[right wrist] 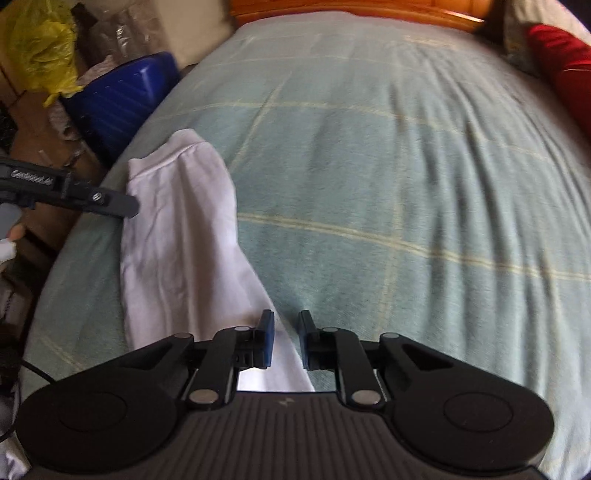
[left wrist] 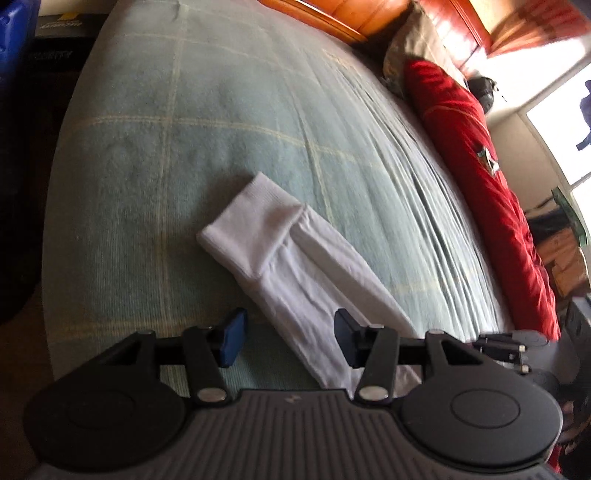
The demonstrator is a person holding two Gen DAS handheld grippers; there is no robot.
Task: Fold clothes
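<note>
White garment (left wrist: 295,258) lies long, partly folded, on bed (left wrist: 147,147). Left gripper (left wrist: 290,341) wide apart, straddling near end; right gripper (right wrist: 286,341) narrowly apart over its edge (neither pinching). I'd grip both corners evenly, fold toward far end.

White garment (left wrist: 295,254) laid flat on green checked blanket (left wrist: 184,147), folded into long narrow strip, far end doubled back over itself. Left gripper (left wrist: 290,341) held above near end of garment, jaws spread wide, nothing between them; left blue pad over blanket beside garment, right pad over garment. Red bedding (left wrist: 476,162) bunched well beyond garment along blanket's edge. Wooden headboard (left wrist: 351,18) seen beyond blanket's far end.
</note>
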